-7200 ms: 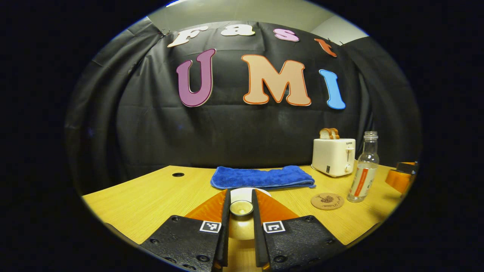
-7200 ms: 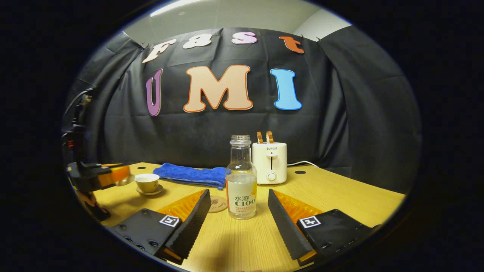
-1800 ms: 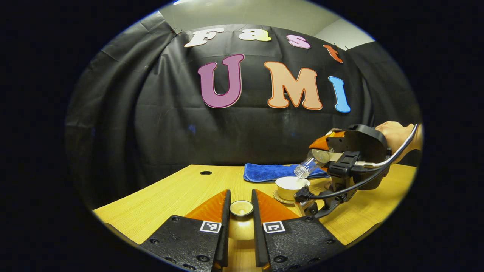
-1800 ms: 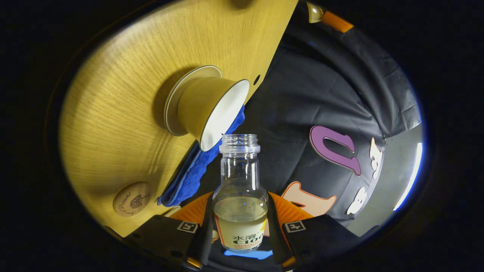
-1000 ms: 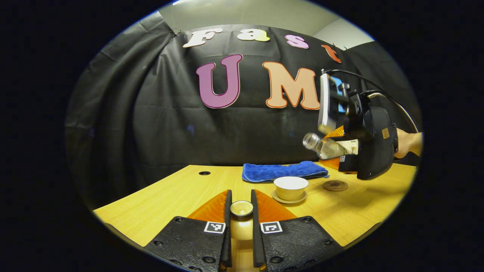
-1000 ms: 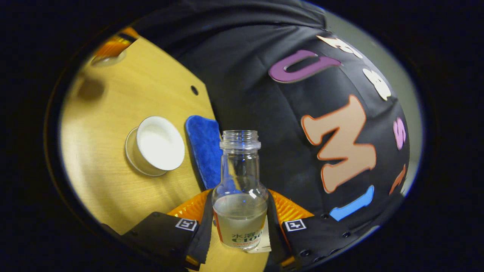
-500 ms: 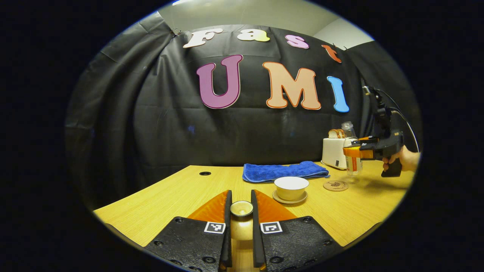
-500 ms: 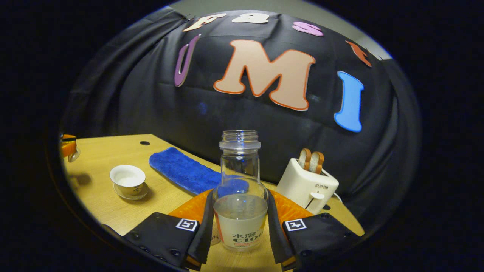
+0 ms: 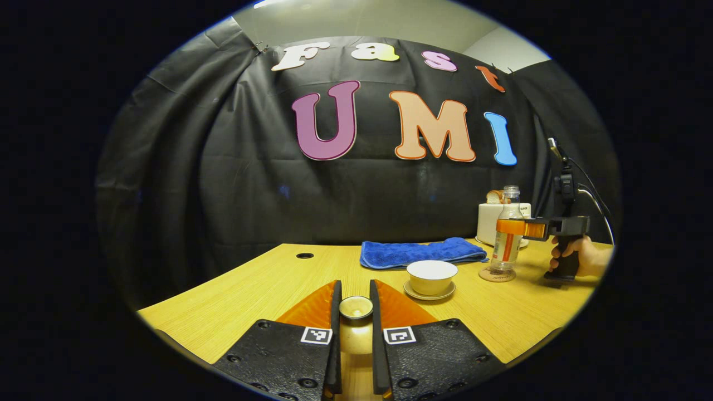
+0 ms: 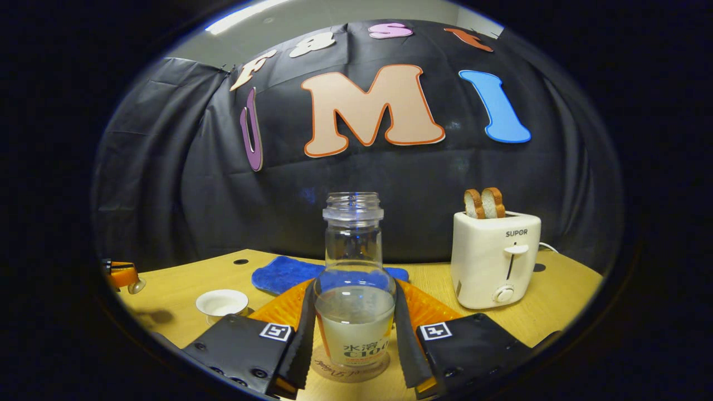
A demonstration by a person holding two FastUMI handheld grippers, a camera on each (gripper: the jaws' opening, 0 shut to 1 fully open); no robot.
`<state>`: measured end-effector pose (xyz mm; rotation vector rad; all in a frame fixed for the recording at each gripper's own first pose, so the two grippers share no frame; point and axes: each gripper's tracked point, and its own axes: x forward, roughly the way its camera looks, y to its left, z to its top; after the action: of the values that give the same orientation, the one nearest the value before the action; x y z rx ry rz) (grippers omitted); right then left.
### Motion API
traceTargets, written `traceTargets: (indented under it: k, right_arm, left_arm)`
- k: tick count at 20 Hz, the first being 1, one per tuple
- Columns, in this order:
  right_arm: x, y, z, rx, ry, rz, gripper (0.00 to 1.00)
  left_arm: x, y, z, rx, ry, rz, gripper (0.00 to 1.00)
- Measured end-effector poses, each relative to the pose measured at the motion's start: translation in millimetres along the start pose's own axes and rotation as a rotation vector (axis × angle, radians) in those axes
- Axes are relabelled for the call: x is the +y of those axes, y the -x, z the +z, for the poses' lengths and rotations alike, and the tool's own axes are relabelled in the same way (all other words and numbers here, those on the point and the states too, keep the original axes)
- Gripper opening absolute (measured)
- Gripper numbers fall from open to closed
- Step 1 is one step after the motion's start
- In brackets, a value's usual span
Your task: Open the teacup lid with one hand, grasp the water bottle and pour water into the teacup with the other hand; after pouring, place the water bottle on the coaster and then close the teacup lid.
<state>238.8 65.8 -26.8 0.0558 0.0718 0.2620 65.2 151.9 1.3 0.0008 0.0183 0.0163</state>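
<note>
The right claw [image 10: 352,340] grips the clear glass water bottle [image 10: 353,289] upright, directly over the round cork coaster [image 10: 350,367] beneath it. Confirm the base sits flat, then open gently. The left claw [image 9: 355,334] pinches the small cream teacup lid [image 9: 356,307].

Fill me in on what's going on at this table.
A person is working with a gripper in each hand. The right gripper has its jaws clamped on the water bottle, which stands upright on the coaster. The left gripper holds the teacup lid in the air, off to one side of the teacup. The teacup sits open on its saucer, in front of the blue towel. Releasing the bottle and closing the lid remain.
</note>
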Motion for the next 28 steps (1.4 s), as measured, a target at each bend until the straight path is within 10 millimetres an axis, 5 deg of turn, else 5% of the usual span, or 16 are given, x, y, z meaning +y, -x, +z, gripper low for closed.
traceTargets:
  k: [10, 18, 20, 28]
  right_arm:
    - [9.7, 9.1, -9.6, -0.032, 0.042, 0.001, 0.68]
    - [5.4, 7.6, -15.3, -0.014, 0.049, -0.015, 0.81]
    - [6.2, 8.5, -13.3, -0.023, 0.046, -0.015, 0.95]
    - [10.4, 28.9, -13.2, -0.021, 0.046, -0.008, 0.99]
  left_arm:
    - [-0.1, 0.4, 0.1, -0.001, 0.0, 0.0, 0.19]
    - [0.6, 0.5, -0.3, -0.001, -0.001, -0.001, 0.19]
    - [0.3, 0.3, -0.3, -0.001, -0.001, -0.001, 0.19]
    - [-0.9, -0.5, 0.2, 0.0, 0.001, -0.002, 0.19]
